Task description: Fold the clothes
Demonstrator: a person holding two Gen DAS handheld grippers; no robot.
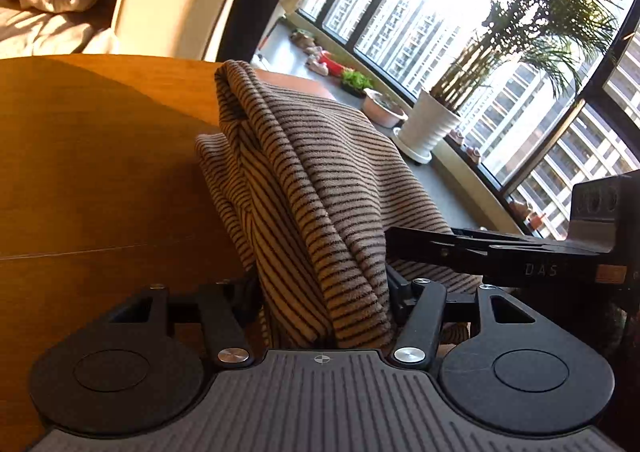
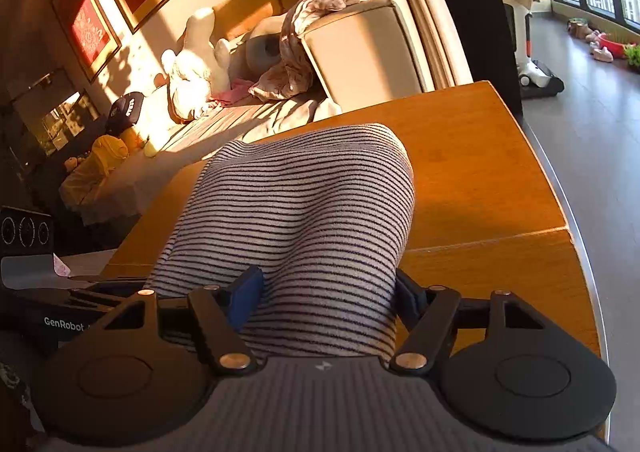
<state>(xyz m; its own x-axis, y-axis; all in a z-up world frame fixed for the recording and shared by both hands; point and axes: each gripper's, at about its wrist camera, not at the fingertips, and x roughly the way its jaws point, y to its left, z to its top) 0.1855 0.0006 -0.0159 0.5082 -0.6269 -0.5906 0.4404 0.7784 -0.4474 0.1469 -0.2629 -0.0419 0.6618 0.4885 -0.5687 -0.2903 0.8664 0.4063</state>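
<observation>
Striped garment (image 1: 320, 188) lies bunched on the wooden table (image 1: 100, 172), thick folds filling both the left gripper (image 1: 320, 292) and right gripper (image 2: 320, 292); whether either clamps it is unclear, so slack jaws risk dropping the fold.

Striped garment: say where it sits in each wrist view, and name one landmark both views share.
Left wrist: striped garment fills the centre, bunched and rising from between the jaws.
Right wrist: striped garment lies centre, draped from the jaws forward.
Shared landmark: wooden table beneath it.
</observation>
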